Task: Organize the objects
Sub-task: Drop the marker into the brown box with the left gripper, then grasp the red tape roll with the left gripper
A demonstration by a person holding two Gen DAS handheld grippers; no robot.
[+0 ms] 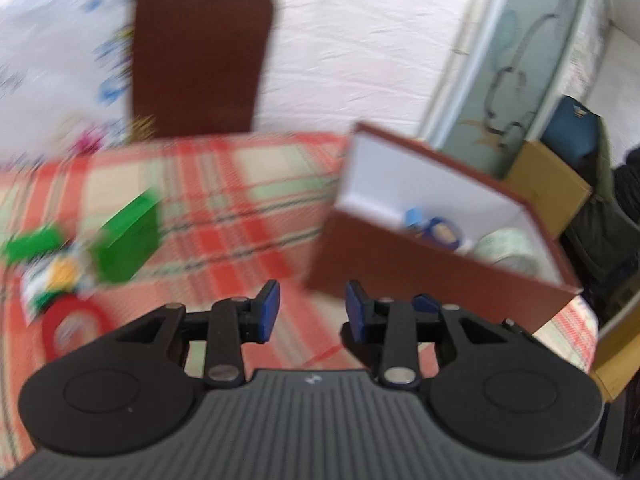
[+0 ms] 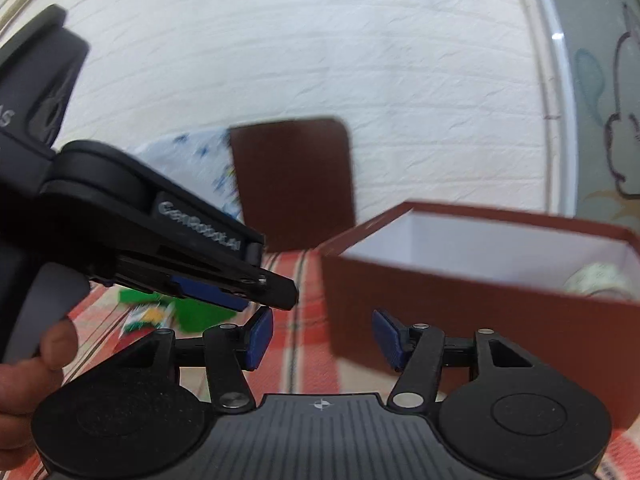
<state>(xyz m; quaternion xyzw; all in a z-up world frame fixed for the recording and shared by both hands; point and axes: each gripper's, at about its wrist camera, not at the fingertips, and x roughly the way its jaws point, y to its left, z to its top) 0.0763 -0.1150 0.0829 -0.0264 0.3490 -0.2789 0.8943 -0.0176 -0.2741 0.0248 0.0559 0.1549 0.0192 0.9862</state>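
Observation:
A brown box (image 1: 440, 276) with a white inside stands on the plaid cloth (image 1: 240, 208) at the right. It holds a blue tape roll (image 1: 438, 232) and a white tape roll (image 1: 508, 252). A green box (image 1: 128, 236), a printed packet (image 1: 56, 280) and a red tape roll (image 1: 68, 328) lie at the left. My left gripper (image 1: 313, 308) is open and empty, just short of the box's near corner. My right gripper (image 2: 324, 336) is open and empty too, beside the brown box (image 2: 460, 304). In the right wrist view the left gripper (image 2: 276, 290) crosses in from the left above the green items (image 2: 200, 316).
A brown lid (image 1: 200, 60) leans on the white wall behind the table. A white bag with blue print (image 1: 60, 48) stands left of it. Past the table's right edge are a cardboard box (image 1: 548, 184), a blue bag (image 1: 572, 132) and a glass door (image 1: 516, 80).

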